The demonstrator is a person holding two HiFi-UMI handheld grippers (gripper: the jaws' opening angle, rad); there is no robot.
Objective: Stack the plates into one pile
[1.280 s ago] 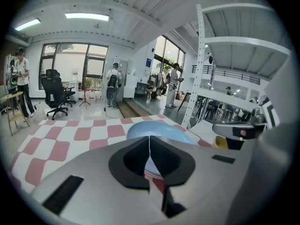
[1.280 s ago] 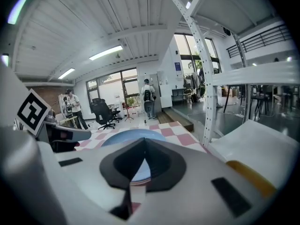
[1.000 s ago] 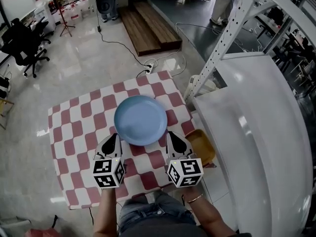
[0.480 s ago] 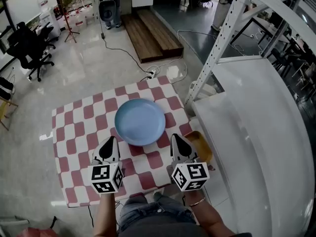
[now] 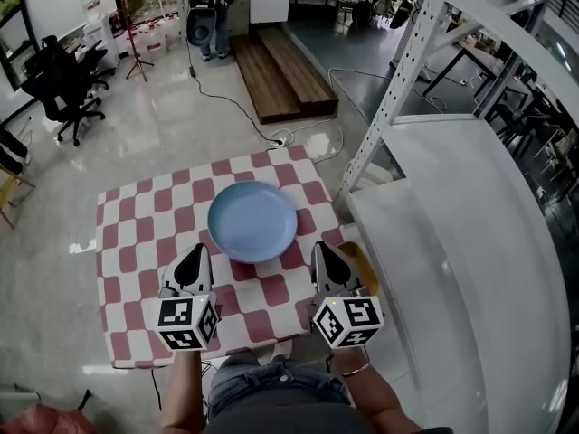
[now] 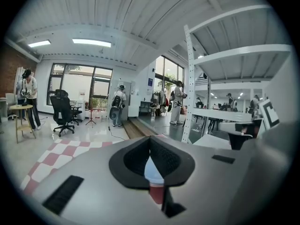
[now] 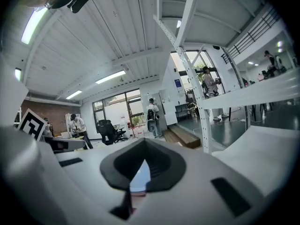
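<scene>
Blue plate [image 5: 252, 221] sits mid-frame on checked cloth [image 5: 136, 233]. We hold left gripper [image 5: 193, 259] and right gripper [image 5: 324, 256] closed, empty, just below it. Risk: approaching with shut jaws, we shove plate across cloth.

A small square table [image 5: 128, 307] under a red-and-white checked cloth [image 5: 145, 233] stands on a glossy pale floor [image 5: 54, 197]. A round light-blue plate [image 5: 252, 221] lies on the cloth, right of centre.
</scene>
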